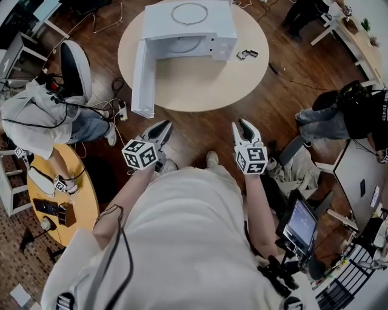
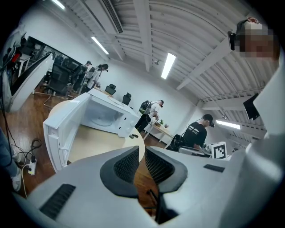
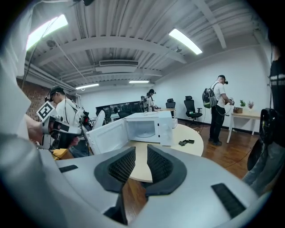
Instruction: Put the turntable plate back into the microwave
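**Plate looks home, grippers hang back**

Inside the open microwave [image 1: 160, 27], a pale round disc [image 3: 144, 132] lies on the cavity floor. I take it for the turntable plate, so it sits where the task wants it. A thin ring [image 1: 189, 13] rests on the roof. The left gripper [image 1: 160, 128] and right gripper [image 1: 245, 128] hover well short of the table, jaws narrowly apart and empty.
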`<state>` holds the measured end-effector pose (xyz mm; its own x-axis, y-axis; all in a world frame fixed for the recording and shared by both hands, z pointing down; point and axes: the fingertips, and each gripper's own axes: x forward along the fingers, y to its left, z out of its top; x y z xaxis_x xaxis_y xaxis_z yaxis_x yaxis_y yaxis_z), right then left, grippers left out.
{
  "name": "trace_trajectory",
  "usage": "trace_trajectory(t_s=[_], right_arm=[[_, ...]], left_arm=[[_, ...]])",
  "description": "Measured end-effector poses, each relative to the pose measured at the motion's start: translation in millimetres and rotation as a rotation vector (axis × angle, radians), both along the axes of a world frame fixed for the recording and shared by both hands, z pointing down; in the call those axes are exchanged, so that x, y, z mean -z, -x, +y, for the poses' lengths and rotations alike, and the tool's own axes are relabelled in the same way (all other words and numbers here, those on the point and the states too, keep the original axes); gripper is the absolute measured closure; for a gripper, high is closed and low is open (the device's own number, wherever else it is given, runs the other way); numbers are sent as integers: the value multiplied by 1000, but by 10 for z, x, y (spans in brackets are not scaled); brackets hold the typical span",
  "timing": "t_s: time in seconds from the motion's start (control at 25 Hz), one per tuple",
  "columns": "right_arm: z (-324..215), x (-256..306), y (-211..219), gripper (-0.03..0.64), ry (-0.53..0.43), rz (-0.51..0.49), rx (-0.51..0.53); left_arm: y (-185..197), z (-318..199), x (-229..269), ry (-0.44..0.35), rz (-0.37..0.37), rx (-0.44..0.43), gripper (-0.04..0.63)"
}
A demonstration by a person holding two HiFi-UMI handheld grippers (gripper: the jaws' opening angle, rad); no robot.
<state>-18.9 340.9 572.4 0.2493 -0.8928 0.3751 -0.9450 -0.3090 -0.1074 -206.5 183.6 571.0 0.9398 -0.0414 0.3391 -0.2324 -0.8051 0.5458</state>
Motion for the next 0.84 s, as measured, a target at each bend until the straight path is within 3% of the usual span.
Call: trace_trajectory(t_s=[0.12,0.2,0.36,0.52,0.84], right_arm=[[8,99,-2,538,-51,-44,-30],[-30,202,14,538,-50,2,-26],[-245,591,199,549,-74,141,55],[-440,1026,155,557,-186,104,96],[-710,1518,244,557,-259,202,251]], left_arm=[[-38,-4,22,18,9,9,561],[-80,-9,92,38,34,18,561],[-210,44,441,44,141,-4,561],[-525,139,815,54,237,-39,561],[-1041,628,1362,267,478,-164,560]])
